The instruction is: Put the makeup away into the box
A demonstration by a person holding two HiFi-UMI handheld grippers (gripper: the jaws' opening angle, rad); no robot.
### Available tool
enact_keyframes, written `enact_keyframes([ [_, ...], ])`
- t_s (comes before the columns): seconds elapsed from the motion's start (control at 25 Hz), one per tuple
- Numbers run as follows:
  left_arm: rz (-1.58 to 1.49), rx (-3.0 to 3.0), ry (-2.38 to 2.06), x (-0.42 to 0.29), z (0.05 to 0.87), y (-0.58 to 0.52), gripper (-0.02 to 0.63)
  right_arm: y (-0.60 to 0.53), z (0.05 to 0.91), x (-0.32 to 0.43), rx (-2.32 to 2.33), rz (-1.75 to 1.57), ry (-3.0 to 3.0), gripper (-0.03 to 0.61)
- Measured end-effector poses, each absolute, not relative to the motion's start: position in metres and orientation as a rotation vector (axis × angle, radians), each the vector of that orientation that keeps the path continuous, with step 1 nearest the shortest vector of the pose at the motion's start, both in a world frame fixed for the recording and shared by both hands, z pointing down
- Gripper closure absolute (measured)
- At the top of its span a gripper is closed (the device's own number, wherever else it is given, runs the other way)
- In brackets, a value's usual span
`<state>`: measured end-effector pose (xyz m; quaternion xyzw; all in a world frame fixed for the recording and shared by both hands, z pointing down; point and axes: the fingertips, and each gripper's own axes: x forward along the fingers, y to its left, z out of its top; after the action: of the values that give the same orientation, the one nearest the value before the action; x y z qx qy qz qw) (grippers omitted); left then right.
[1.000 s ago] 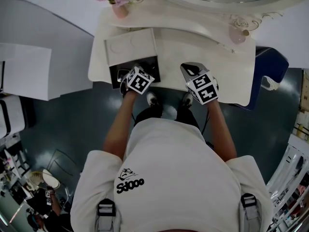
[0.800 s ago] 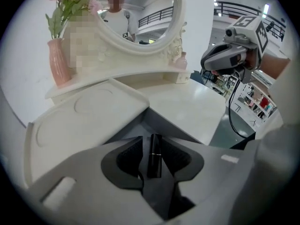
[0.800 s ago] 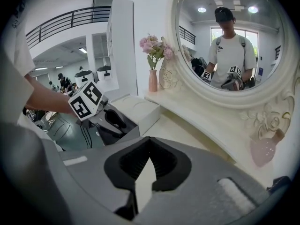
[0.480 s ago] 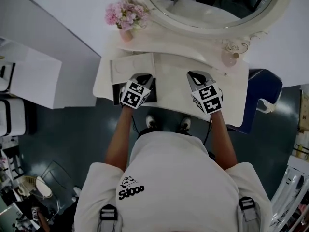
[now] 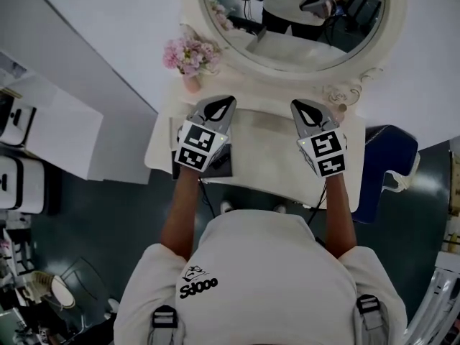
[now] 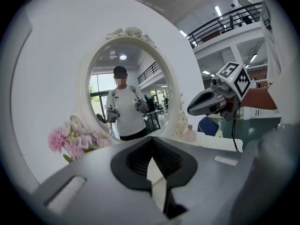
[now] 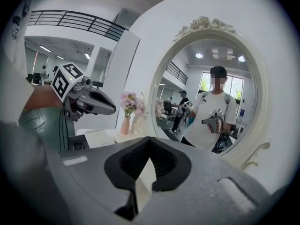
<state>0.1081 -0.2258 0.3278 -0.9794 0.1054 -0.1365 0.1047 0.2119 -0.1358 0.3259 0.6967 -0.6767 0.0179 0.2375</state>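
Holding left gripper (image 5: 227, 102) and right gripper (image 5: 300, 105) closed, empty, before mirror (image 5: 287, 45); judging makeup, unseen, light, slippery; advising mid-body hold.

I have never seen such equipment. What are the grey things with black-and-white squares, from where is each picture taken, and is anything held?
A person stands at a white dressing table and holds a tool in each hand: the left gripper and the right gripper. Each has two jaws and a cube with square markers. The head view comes from a camera on the person's head, looking down. The other two pictures come from cameras riding on the grippers, looking along their jaws. Each shows the other gripper and the person reflected in the round mirror. On the table stand pink flowers and a dark box, mostly hidden under the left gripper. Both grippers are shut and hold nothing.
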Motion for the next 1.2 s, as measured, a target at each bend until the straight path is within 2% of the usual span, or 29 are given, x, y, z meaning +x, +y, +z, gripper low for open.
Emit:
enact_keyframes([
  [0.4, -0.152, -2.804, 0.355, 0.114, 0.234, -0.225, 0.595, -0.141, 0.226, 0.212, 1.967, -0.231, -1.908, 0.577],
  [1.2, -0.132, -2.814, 0.335, 0.12, 0.231, -0.219, 0.595, -0.148, 0.229, 0.217, 1.939, -0.216, -1.94, 0.577],
])
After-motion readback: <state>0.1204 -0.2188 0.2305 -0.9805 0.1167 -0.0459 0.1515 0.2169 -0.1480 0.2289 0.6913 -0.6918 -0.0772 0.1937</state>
